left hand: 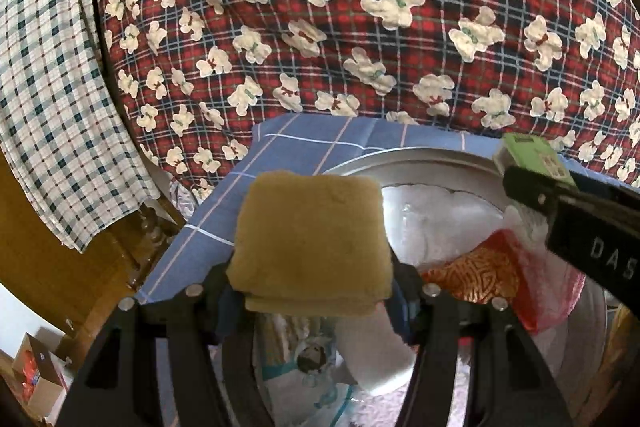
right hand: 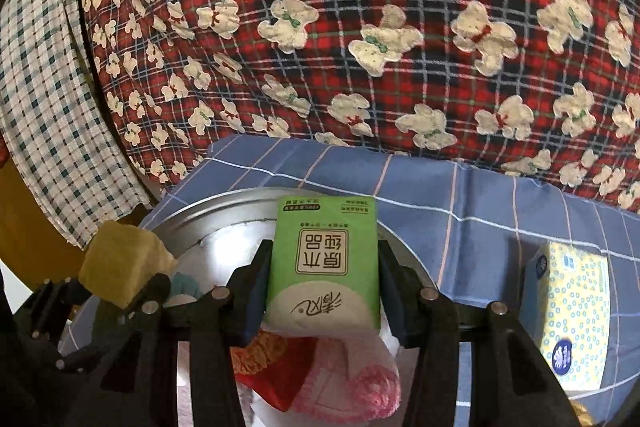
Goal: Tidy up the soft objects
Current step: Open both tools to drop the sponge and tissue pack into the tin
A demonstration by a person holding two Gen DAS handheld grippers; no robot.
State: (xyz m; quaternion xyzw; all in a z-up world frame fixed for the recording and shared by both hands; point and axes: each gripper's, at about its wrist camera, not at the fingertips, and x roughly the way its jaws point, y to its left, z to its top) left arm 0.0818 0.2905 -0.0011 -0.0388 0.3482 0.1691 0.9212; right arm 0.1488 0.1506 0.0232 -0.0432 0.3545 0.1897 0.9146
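Left gripper (left hand: 312,267) jaws clamping yellow sponge (left hand: 312,239), right gripper (right hand: 322,279) jaws clamping green tissue pack (right hand: 323,263), both above metal basin (right hand: 224,213).

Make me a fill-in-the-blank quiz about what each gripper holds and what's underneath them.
1. The left tongs are shut on a yellow ____.
2. The right tongs grip a tissue pack whose wrapper is ____.
3. Both are held over a round metal ____ with soft items inside.
4. The yellow tissue box lies on a ____ checked cloth.

Missing words: sponge; green; basin; blue
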